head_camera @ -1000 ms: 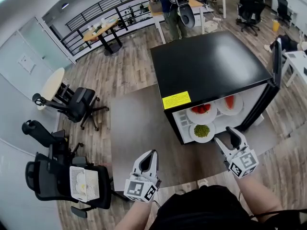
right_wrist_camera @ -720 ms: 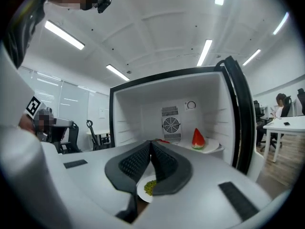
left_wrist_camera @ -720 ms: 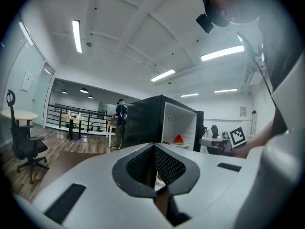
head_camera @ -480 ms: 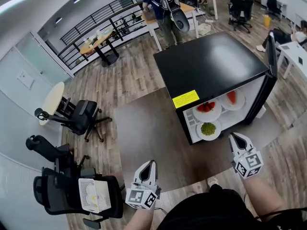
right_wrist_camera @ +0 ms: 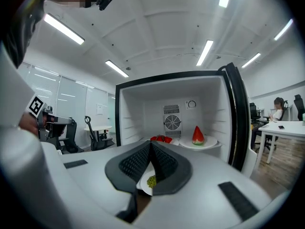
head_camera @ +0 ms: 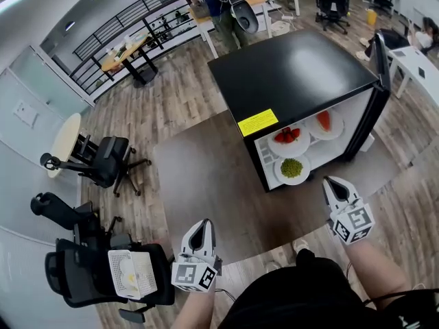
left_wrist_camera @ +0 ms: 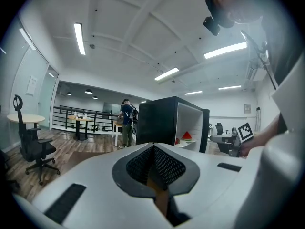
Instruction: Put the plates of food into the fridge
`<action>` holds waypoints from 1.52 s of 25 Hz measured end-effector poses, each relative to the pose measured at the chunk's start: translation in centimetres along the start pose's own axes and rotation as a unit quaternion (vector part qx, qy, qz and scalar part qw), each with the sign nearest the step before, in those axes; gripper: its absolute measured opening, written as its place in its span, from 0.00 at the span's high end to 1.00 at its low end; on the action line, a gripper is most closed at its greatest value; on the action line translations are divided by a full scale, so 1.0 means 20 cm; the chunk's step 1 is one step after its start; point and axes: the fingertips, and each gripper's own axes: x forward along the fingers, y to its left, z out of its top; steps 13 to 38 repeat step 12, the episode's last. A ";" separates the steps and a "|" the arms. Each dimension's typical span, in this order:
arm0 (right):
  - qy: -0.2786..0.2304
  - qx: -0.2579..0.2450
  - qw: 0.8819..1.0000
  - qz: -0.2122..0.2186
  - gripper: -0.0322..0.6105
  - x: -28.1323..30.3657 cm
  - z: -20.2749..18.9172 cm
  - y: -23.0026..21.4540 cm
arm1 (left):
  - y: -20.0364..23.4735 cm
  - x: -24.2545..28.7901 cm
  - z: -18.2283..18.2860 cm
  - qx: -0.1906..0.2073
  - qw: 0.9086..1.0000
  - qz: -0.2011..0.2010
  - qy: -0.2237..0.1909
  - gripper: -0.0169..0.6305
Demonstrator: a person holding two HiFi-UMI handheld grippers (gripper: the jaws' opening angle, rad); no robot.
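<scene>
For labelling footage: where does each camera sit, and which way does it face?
Head view: on the head, steeply down at fridge, left gripper, right gripper.
Left gripper view: on that gripper, facing the fridge's side; its shut jaws show.
Right gripper view: on that gripper, facing into the fridge; shut jaws show.
Shared: watermelon plate.

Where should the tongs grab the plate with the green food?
On its bare near rim, coming level through the open front of the fridge. The plate lies flat on the lower level with the green food in its middle, so only the edge is thin and free.
</scene>
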 end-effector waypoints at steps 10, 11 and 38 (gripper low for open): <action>-0.004 0.000 1.000 -0.011 0.94 0.00 0.02 0.04 | 0.01 -0.02 0.01 -0.002 1.000 -0.001 -0.002 0.97; -0.004 -0.003 1.000 -0.009 0.94 0.00 0.02 0.05 | 0.01 -0.02 0.01 -0.002 1.000 -0.001 -0.002 0.97; -0.004 -0.005 1.000 -0.008 0.94 0.00 0.02 0.05 | 0.01 -0.02 0.01 -0.001 1.000 -0.001 -0.002 0.97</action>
